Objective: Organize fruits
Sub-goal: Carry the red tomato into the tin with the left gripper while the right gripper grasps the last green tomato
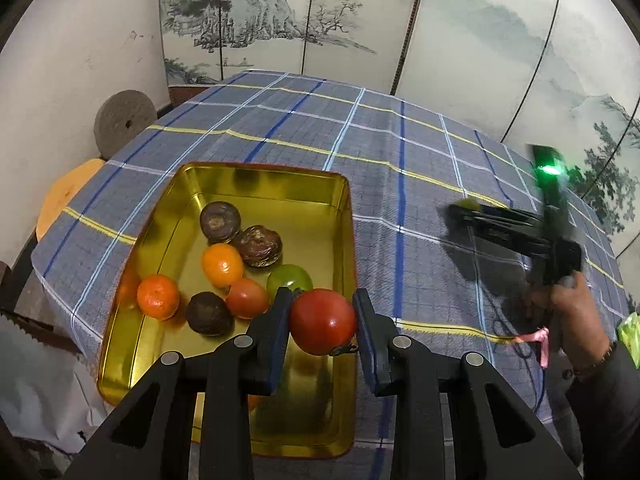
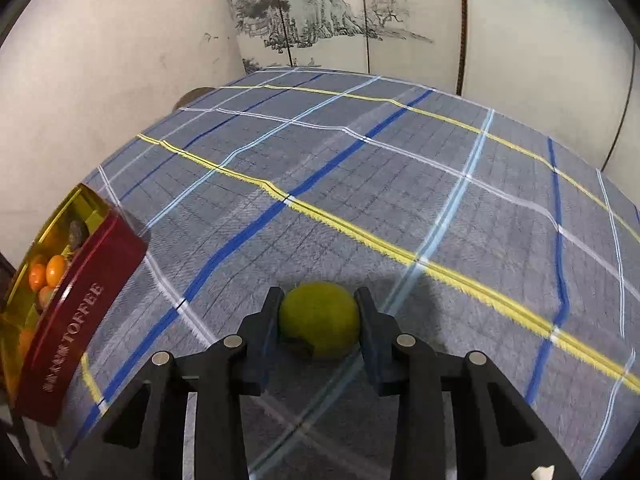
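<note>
My left gripper (image 1: 323,320) is shut on a red round fruit (image 1: 322,321) and holds it over the near right part of a gold tin (image 1: 264,178). In the tin lie several fruits: orange ones (image 1: 158,296), dark brown ones (image 1: 220,222) and a green one (image 1: 290,278). In the right wrist view my right gripper (image 2: 319,320) is shut on a yellow-green fruit (image 2: 319,320) that rests on the checked cloth (image 2: 400,184). The same right gripper (image 1: 500,224) shows blurred at the right of the left wrist view, held by a hand (image 1: 576,308).
The tin's red outer wall (image 2: 76,324) with "TOFFEE" lettering stands at the left of the right wrist view. A painted folding screen (image 1: 280,12) backs the table. A grey stone disc (image 1: 124,122) and an orange stool top (image 1: 68,196) sit off the table's left edge.
</note>
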`<state>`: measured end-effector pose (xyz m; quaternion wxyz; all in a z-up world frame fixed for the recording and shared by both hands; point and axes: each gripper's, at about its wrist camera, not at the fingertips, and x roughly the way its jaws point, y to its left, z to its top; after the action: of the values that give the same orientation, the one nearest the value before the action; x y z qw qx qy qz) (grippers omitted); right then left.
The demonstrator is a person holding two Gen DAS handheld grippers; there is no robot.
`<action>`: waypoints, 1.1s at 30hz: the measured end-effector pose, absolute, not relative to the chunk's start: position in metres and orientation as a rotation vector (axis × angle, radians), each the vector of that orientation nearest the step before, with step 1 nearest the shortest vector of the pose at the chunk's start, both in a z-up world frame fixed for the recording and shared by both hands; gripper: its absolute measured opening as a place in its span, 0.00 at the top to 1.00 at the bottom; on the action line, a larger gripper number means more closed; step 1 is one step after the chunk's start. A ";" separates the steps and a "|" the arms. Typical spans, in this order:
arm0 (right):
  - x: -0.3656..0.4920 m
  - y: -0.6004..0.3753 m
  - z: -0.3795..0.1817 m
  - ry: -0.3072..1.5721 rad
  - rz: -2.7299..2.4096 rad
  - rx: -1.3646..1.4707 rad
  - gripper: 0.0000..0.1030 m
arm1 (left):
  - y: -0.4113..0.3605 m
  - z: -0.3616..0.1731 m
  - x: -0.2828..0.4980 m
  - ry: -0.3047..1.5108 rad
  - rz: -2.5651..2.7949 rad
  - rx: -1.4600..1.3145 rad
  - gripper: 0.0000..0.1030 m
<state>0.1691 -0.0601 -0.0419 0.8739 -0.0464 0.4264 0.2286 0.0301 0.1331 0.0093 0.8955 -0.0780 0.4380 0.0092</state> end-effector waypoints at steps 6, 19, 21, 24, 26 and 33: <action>0.108 -0.139 -0.018 0.816 0.349 0.080 0.68 | 0.155 0.001 0.025 0.907 0.060 -0.180 0.69; 0.026 -0.257 -0.042 0.848 0.042 0.174 0.68 | 0.161 -0.021 0.019 0.956 0.068 -0.172 0.69; 0.024 -0.257 -0.040 0.833 0.035 0.172 0.68 | 0.162 -0.021 0.020 0.957 0.060 -0.178 0.69; 0.026 -0.259 -0.041 0.844 0.036 0.183 0.68 | 0.160 -0.022 0.019 0.958 0.059 -0.168 0.69; 0.026 -0.262 -0.041 0.840 0.032 0.195 0.68 | 0.160 -0.022 0.019 0.959 0.057 -0.165 0.69; 0.026 -0.262 -0.042 0.851 0.031 0.191 0.67 | 0.154 -0.024 0.018 0.948 0.072 -0.127 0.69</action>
<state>0.0263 -0.2622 -0.0419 0.9064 0.0926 0.4119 0.0152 0.0180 0.1543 -0.0240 0.8871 -0.0609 0.4561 0.0348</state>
